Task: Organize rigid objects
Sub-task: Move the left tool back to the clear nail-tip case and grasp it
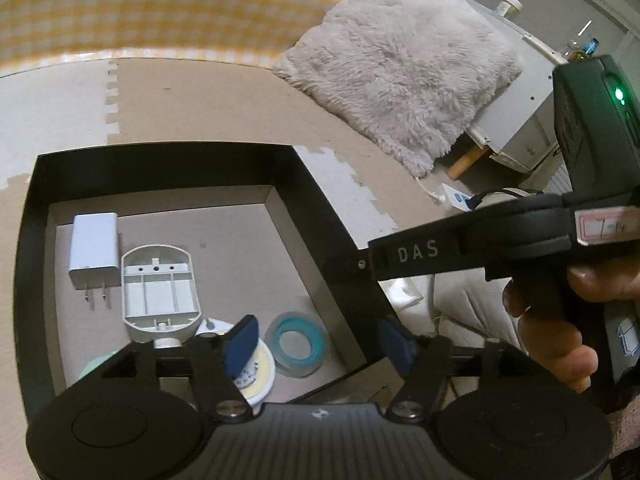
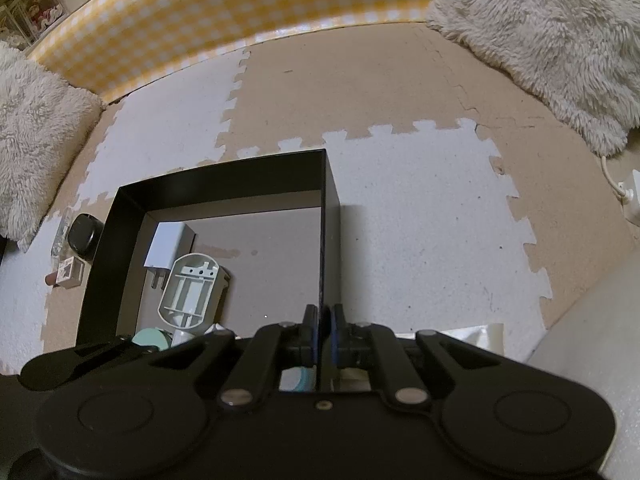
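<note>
The right gripper's [image 2: 320,332] fingers are clamped on the black box's [image 2: 330,184] right wall, steadying it on the floor mat. The left gripper [image 1: 320,340] hangs apart and empty over the box, above a teal tape roll [image 1: 297,342], charger [image 1: 94,252] and grey housing [image 1: 160,292]. Next, I'd guess, comes fetching the small things [image 2: 78,248] left outside.

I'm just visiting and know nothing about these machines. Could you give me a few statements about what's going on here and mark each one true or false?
1. The right claw is shut on the wall of the black box. True.
2. The left claw holds the blue tape roll. False: its jaws stand open and empty, and the roll lies on the box floor.
3. A white charger lies inside the box. True.
4. The box sits on a wooden table. False: it sits on foam puzzle mats.
5. The small black case is in the box. False: it lies on the mat outside the box.
</note>
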Motion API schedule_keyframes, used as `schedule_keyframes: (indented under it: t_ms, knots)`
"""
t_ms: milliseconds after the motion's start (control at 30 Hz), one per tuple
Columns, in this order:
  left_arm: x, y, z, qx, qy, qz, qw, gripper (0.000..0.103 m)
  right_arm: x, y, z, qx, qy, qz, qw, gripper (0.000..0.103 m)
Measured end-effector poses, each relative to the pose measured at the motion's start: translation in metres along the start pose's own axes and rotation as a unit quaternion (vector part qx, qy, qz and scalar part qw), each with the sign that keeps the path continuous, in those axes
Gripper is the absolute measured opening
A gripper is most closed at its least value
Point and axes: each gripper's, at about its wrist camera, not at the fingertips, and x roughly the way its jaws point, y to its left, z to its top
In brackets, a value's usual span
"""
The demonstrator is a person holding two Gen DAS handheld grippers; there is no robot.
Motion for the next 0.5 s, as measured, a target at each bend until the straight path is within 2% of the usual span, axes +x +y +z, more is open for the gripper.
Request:
schedule_keyframes:
  t_ms: [100, 500]
  knots:
    - [-0.004, 0.000, 0.000, 0.005, 0.009, 0.008, 0.9999, 0.081, 0.000, 0.000, 0.000, 0.000, 0.000, 0.000, 1.000, 0.007]
    - [-0.019, -0.007, 0.002, 0.029, 0.005, 0.023, 0.9993, 0.096, 0.000, 0.000, 0.000, 0.001, -0.001, 0.002, 1.000, 0.007]
